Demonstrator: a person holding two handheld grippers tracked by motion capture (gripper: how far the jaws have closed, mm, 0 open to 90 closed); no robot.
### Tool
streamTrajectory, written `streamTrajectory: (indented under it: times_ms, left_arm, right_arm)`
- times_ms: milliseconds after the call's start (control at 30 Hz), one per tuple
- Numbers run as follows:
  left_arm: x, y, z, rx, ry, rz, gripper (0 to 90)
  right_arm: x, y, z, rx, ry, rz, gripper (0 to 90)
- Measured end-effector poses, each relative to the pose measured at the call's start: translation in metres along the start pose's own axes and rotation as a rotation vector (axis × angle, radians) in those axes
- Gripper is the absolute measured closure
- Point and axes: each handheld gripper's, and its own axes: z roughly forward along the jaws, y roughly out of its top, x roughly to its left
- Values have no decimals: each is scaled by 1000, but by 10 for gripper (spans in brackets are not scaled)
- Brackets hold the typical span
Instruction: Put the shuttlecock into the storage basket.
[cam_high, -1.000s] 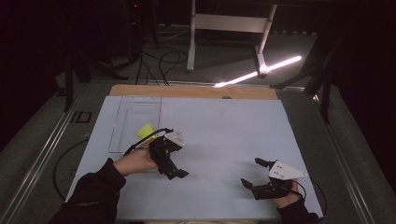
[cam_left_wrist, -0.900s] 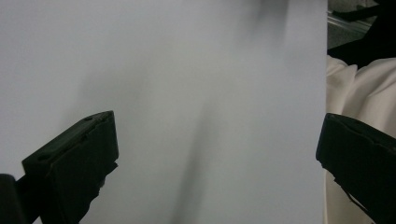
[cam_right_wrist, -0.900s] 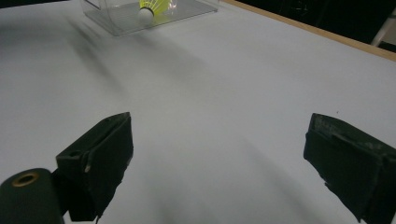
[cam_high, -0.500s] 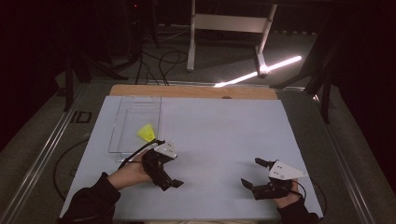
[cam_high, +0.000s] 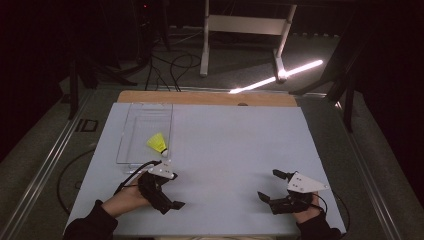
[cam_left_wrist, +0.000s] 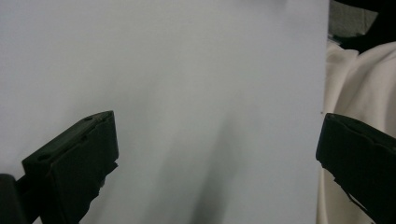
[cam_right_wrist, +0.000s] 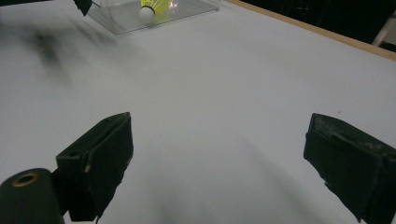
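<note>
Lying in the clear tray (cam_high: 131, 131), a yellow shuttlecock (cam_high: 158, 143).

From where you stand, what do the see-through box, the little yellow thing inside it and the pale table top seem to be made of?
The see-through rectangular box looks like clear, glossy plastic: the table shows through its walls, which catch glints. The yellow shuttlecock inside seems to be a thin nylon or plastic skirt on a white rounded tip, perhaps cork or foam. The pale table top looks like a smooth matt sheet with a bare wooden strip along its far edge.
</note>
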Motion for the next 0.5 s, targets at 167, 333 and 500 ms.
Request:
streamTrajectory:
  times_ms: [167, 333, 500]
  left_arm:
    - [0, -13, -4, -23, 16, -17, 0]
    - [0, -25, -8, -65, 24, -33, 0]
    - [1, -37, -12, -93, 43, -66, 0]
  right_arm:
    - [0, 0, 0, 2, 0, -1, 85]
    - [0, 0, 0, 3, 1, -2, 85]
    - [0, 0, 0, 3, 1, -2, 85]
